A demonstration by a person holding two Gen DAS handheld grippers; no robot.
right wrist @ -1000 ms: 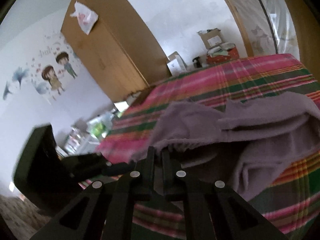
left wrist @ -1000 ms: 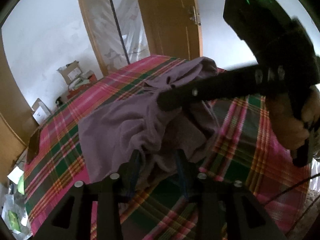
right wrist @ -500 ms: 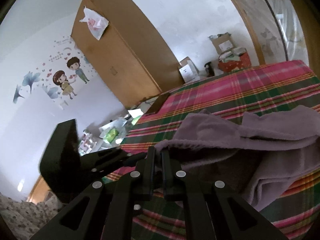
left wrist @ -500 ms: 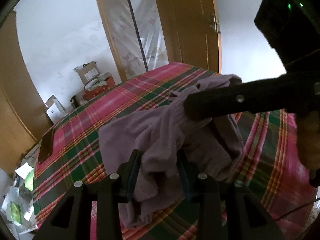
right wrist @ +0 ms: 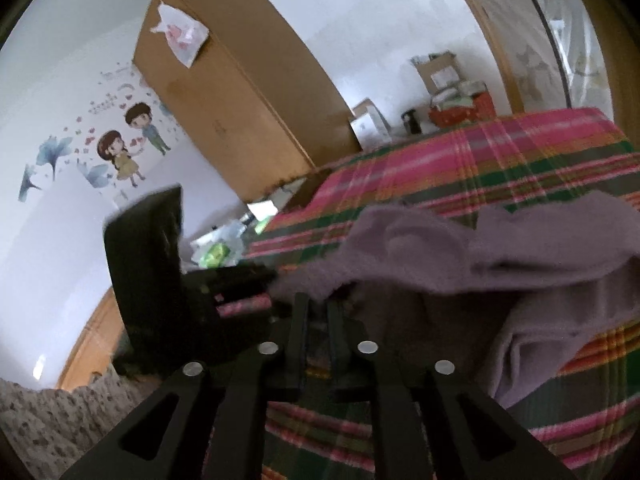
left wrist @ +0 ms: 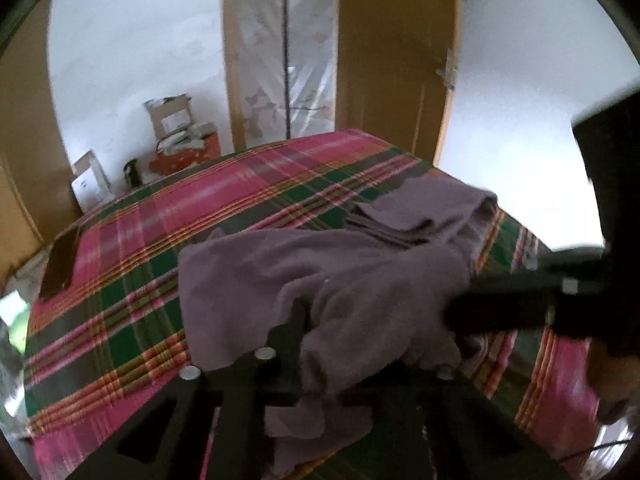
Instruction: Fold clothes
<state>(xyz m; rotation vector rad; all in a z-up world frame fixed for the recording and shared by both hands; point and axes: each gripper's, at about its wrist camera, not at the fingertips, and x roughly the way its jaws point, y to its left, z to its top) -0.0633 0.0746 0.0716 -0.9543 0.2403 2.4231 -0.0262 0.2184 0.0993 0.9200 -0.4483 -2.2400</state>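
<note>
1. Across the lower half of the left wrist view, a crumpled purple garment (left wrist: 340,280) lies heaped on a bed covered with a pink, green and orange plaid bedspread (left wrist: 132,280).
2. At the bottom centre of that view, the left gripper (left wrist: 316,320) has just been closing its jaws, and they are now clamped on a fold of the purple cloth, which drapes over the black fingers and hangs below them.
3. From the right edge of the same view, the right gripper (left wrist: 460,312) reaches in level, its tip buried in the garment's right side.
4. In the right wrist view, the right gripper (right wrist: 318,308) shows two black fingers (right wrist: 300,320) standing a narrow gap apart; its jaws have just been opening, and the garment's edge (right wrist: 460,248) lies at and over their tips. I cannot tell whether the pads press on it.
5. At the left of that view, the left gripper (right wrist: 256,284) shows as a dark, blurred body, touching the cloth's left edge.
6. Behind the bed stand a wooden wardrobe (right wrist: 240,100) and a wall with cartoon stickers (right wrist: 128,144).
</note>
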